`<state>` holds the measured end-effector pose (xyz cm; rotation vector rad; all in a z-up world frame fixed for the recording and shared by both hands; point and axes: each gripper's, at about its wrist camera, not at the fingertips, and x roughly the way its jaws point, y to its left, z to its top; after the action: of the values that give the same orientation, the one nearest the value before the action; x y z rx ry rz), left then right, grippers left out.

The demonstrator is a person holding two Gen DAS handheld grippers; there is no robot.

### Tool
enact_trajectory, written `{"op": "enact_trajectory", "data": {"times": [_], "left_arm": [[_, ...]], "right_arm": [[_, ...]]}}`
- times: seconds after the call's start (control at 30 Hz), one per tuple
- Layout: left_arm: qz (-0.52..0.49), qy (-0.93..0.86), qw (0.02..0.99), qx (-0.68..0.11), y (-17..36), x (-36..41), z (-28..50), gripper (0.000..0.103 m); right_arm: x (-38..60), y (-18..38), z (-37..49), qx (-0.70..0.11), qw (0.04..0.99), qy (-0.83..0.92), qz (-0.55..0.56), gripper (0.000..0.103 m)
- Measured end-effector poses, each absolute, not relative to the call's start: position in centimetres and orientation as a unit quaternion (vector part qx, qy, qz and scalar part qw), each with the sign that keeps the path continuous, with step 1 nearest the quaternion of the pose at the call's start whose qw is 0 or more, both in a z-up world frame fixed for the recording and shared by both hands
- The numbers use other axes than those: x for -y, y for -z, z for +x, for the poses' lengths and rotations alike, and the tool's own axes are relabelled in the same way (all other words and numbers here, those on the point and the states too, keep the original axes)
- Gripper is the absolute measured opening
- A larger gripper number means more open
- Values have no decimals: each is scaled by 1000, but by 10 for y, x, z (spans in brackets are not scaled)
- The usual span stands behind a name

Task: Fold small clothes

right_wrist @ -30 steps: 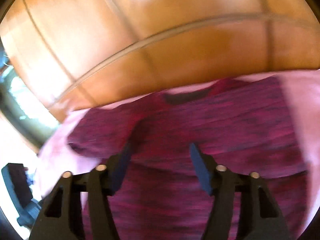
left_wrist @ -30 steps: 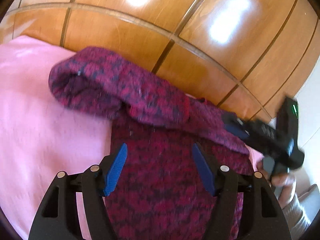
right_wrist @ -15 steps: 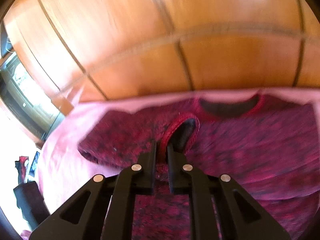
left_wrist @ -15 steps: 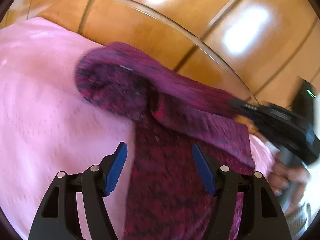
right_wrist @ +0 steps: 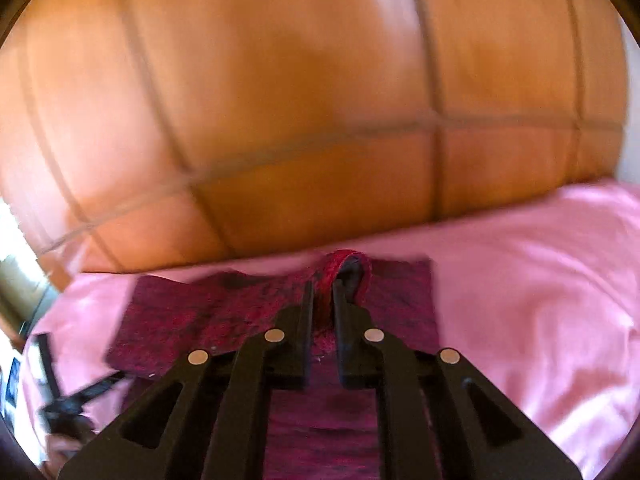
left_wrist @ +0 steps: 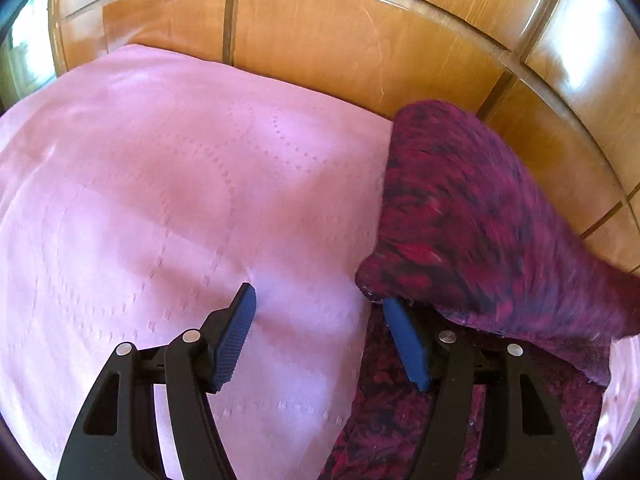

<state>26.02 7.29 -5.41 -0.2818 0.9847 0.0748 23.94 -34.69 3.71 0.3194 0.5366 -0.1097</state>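
Note:
A dark red and purple knitted sweater (left_wrist: 472,216) lies on a pink bedspread (left_wrist: 160,184). In the left wrist view its sleeve is lifted and stretched up to the right, above the body of the sweater (left_wrist: 392,412). My left gripper (left_wrist: 320,316) is open and empty, low over the sweater's left edge. In the right wrist view my right gripper (right_wrist: 322,304) is shut on the sweater's sleeve cuff (right_wrist: 348,272) and holds it up over the sweater (right_wrist: 192,320).
A glossy wooden headboard (left_wrist: 360,48) rises behind the bed; it fills the upper right wrist view (right_wrist: 320,100). The pink bedspread (right_wrist: 540,280) spreads to both sides. My left gripper's body shows at the right wrist view's lower left (right_wrist: 68,404).
My right gripper shut on the sleeve cuff and lifted it, pulling the sleeve across the sweater. My left gripper stayed open and swung left, so more bedspread shows.

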Motion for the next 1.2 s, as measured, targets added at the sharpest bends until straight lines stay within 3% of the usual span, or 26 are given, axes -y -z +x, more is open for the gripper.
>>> {"op": "enact_trajectory", "data": {"times": [0.17,0.33,0.43,0.5,0.53,0.73,0.83,1.03,1.2], "left_arm": [[-110,-36,874,-472,56,-65,262,66],[-113,-23,873,-474,56,-71,261,66],[-151,12,871,-468,45,-84,248,66],[-163,30,878,-449,33,-92,241,66],[-164,34,882,-441,26,-95,241,66],[-217,75,876,-424,3,-107,273,66],[-245,89,863,-432,6,-109,296,66],[-335,125,812,-461,24,-113,360,66],[-345,137,790,-489,41,-101,399,69]], "right_arm": [[384,34,258,-339,911,86,218,3],[390,50,260,-336,909,84,232,4],[394,47,252,-331,909,69,245,12],[404,44,241,-324,911,67,246,34],[404,40,236,-318,913,67,247,36],[394,10,222,-283,930,55,226,37],[371,1,236,-284,938,33,196,43],[343,21,268,-319,936,30,149,47],[347,34,271,-324,933,35,153,47]]}}
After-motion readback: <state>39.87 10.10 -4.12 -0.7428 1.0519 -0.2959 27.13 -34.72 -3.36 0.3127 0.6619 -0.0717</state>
